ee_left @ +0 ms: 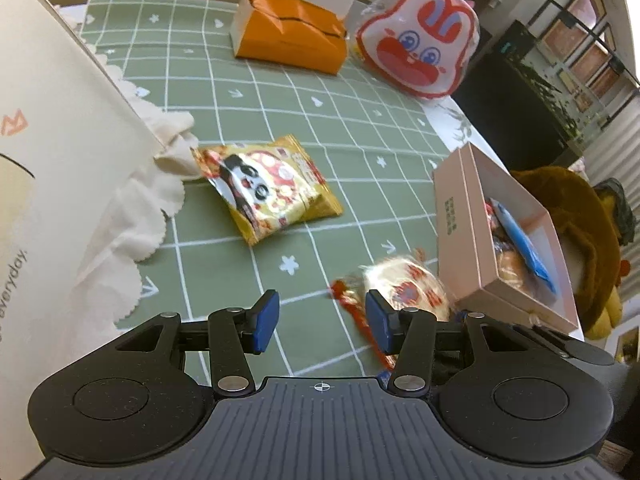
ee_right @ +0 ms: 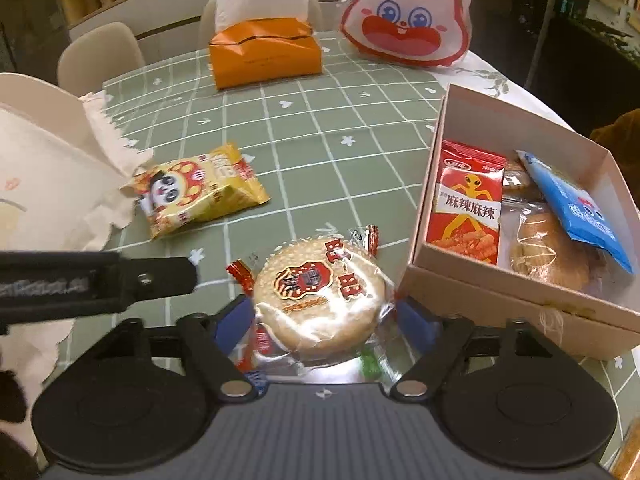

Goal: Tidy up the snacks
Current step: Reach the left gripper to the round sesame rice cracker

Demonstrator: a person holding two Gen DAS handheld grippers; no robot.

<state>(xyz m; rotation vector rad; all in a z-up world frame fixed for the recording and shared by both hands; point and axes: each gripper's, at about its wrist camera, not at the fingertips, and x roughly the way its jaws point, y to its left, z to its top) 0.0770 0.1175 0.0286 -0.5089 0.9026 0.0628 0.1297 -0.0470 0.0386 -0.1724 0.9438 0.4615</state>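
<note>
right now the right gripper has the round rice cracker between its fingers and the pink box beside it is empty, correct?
Not quite. The pink box is not empty: the right wrist view shows a red packet, a blue packet and a wrapped bun in it. The rest holds: the rice cracker sits between the right gripper's fingers.

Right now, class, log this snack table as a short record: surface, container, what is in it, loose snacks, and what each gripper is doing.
surface: green checked tablecloth
container: open pink box, at the right
in box: red spicy snack packet, blue packet, wrapped bun
loose snacks: yellow panda packet; round rice cracker pack
right gripper: jaws around the rice cracker pack
left gripper: jaws open, empty
other: orange tissue box, rabbit-face bag
</note>
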